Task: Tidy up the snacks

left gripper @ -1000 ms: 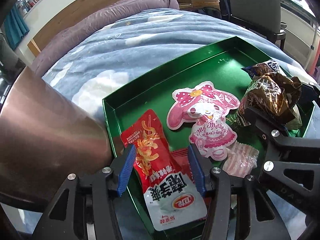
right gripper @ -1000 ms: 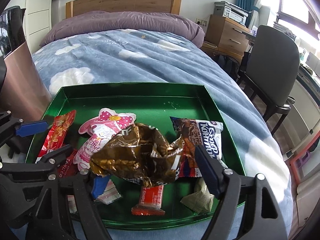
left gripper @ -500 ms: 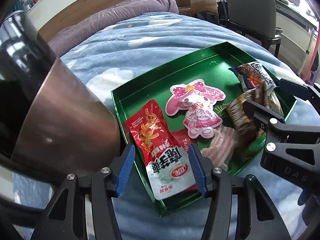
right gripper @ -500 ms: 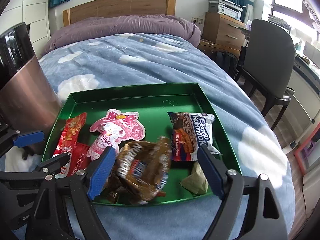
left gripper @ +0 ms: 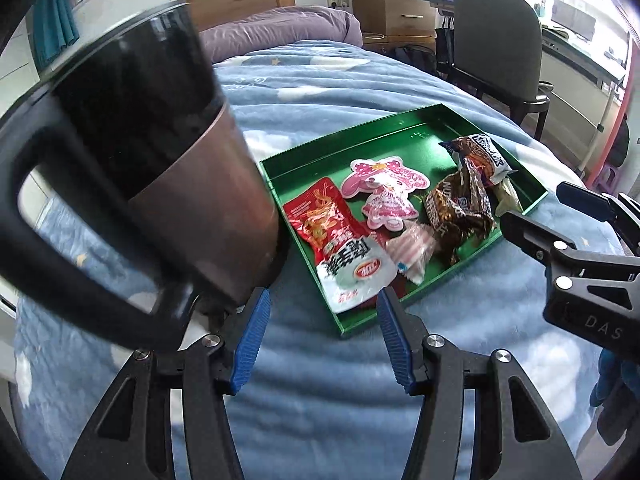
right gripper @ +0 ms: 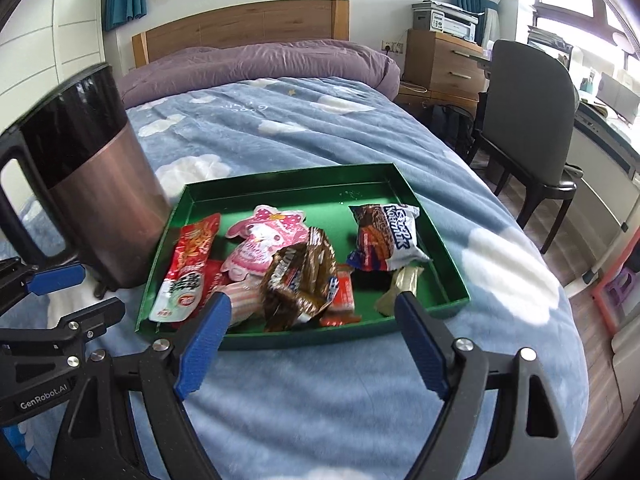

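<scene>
Two hand-held grippers, both empty, held above a blue cloud-print blanket (right gripper: 320,128) on a bed. Left gripper (left gripper: 320,336): blue-padded fingers (left gripper: 250,344) spread apart, nothing between them, tips just short of the near corner of a green tray (left gripper: 400,124). Right gripper (right gripper: 312,336): blue-padded fingers (right gripper: 200,344) spread wider, nothing between them, tips over the tray's near rim (right gripper: 320,338) in its own view. Tray lies flat on the blanket and holds all the snacks. Contents, left to right in the right wrist view: one red-and-white spicy-strip packet (right gripper: 190,264), its lower end overhanging the near-left corner; one pink cartoon-rabbit pouch (right gripper: 264,240) beside it; one small pink-striped wrapped sweet (right gripper: 244,294) at the near edge; one crumpled brown foil wrapper (right gripper: 300,280) in the middle, resting on other pieces; one small red bar (right gripper: 342,296) partly under it; one brown-and-white chocolate snack bag (right gripper: 386,236) toward the right; one pale olive sachet (right gripper: 400,288) just below that bag. One tall copper-and-black jug (right gripper: 92,184) with a black handle stands on the blanket just beside the tray's left wall. Background: purple pillow (right gripper: 256,64), wooden headboard (right gripper: 240,28), dark chair (right gripper: 524,120) to the right of the bed.
</scene>
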Tool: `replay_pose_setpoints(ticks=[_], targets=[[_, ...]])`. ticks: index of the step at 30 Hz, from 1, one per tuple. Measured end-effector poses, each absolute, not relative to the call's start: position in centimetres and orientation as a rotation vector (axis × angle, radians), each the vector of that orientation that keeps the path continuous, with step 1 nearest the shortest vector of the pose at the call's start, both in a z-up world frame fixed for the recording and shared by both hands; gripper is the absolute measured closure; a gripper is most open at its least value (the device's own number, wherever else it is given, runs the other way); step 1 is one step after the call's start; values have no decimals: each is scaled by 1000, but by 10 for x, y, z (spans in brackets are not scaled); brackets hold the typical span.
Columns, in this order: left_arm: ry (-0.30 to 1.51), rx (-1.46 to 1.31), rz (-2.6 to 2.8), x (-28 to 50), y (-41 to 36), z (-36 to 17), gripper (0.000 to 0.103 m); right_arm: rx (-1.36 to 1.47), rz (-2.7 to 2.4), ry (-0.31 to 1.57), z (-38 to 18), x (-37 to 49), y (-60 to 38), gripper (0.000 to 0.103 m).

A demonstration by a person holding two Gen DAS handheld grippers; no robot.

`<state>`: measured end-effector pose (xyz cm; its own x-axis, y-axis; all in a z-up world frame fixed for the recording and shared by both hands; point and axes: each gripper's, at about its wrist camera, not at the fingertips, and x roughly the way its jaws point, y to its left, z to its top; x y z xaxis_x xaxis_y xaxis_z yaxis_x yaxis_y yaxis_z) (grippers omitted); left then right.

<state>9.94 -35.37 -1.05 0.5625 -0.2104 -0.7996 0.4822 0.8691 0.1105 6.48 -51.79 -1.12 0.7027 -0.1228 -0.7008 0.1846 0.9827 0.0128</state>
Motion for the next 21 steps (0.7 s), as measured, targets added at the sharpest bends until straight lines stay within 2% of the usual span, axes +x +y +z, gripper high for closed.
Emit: replay_pose_setpoints(ticks=[21], targets=[[886, 251, -384, 36, -246, 16, 53, 170, -144, 802, 5, -15, -423, 0]])
